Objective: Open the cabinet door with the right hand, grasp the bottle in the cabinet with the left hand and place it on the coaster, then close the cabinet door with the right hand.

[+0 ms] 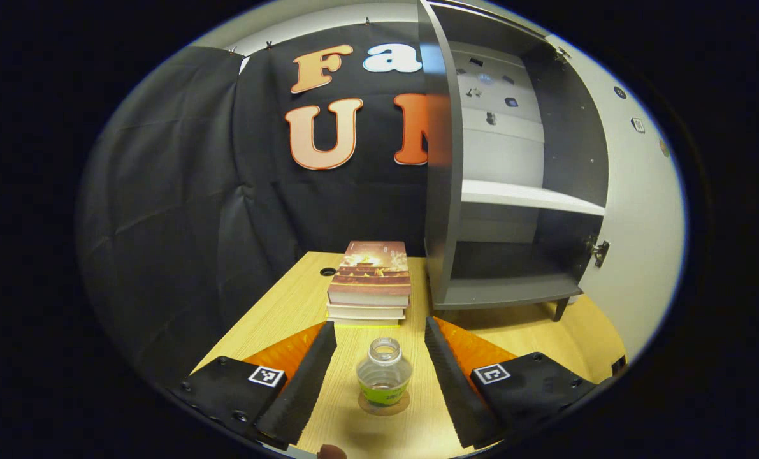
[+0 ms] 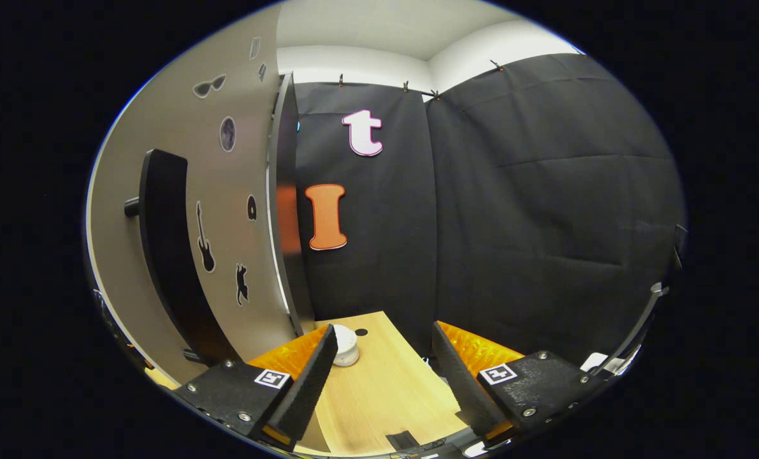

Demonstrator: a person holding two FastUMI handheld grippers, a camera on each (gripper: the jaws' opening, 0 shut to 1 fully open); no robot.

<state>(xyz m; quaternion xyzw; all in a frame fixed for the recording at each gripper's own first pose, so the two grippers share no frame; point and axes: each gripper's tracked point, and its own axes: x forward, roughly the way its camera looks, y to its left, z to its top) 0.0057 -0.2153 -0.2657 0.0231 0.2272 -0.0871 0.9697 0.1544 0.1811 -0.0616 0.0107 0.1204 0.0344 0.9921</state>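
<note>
Fingers of the left hand-held gripper (image 1: 379, 376) stand spread, released, either side of the bottle (image 1: 383, 375), upright on its coaster (image 1: 385, 404) on the table (image 1: 277, 319). At one o'clock the cabinet (image 1: 513, 191) gapes. The right hand-held gripper (image 2: 384, 382) is also released, the cabinet door (image 2: 226, 242) at ten o'clock.

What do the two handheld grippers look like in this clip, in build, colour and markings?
They look alike. The left gripper has two black blocky finger carriers with visible screws, each bearing a small square black-and-white tag, orange ribbed inner panels, and long dark textured pads. The right gripper has the same black carriers, tags, orange panels and dark pads.
</note>
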